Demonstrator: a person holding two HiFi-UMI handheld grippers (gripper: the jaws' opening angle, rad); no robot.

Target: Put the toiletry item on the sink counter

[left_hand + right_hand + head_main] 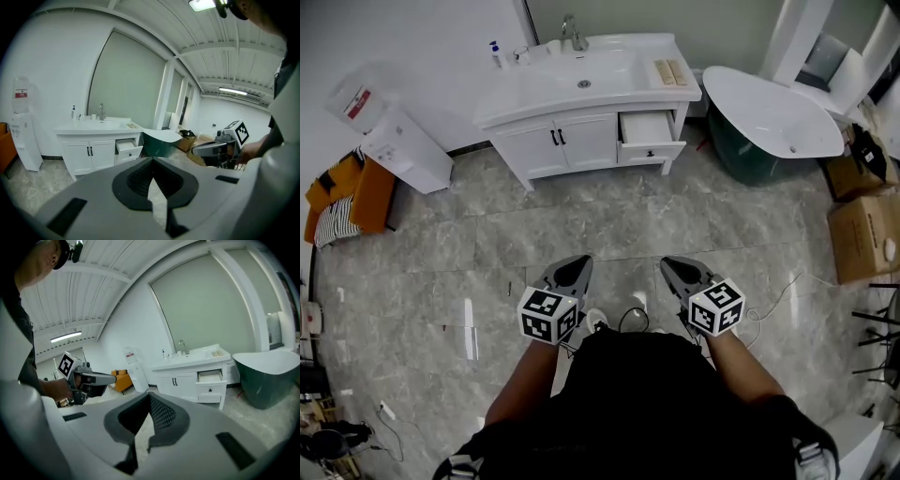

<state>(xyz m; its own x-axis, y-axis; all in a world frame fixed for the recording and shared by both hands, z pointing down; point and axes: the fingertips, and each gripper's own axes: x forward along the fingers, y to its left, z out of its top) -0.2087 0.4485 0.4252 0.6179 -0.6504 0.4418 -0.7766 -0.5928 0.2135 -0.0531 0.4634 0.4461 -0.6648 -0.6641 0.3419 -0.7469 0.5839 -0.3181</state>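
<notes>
Left gripper [575, 266], right gripper [677, 267]: side by side over tiled floor [441, 272], both with jaws closed tip to tip, nothing between. Sink counter [534, 92] at 12 o'clock, well apart. Small pump bottle [495, 52] upright at counter's 10 o'clock corner; two tan bars [669, 72] at 3 o'clock end. Drawer [649, 129] open below

Grey right gripper [150, 397] is seen with jaws closed together, nothing held between them. White vanity cabinet with sink counter [192, 363] is noted ahead, slightly right, its small white drawer [209, 377] standing open. Dark green bathtub [269, 378] is recorded far right, left gripper [112, 378] alongside at left.
</notes>
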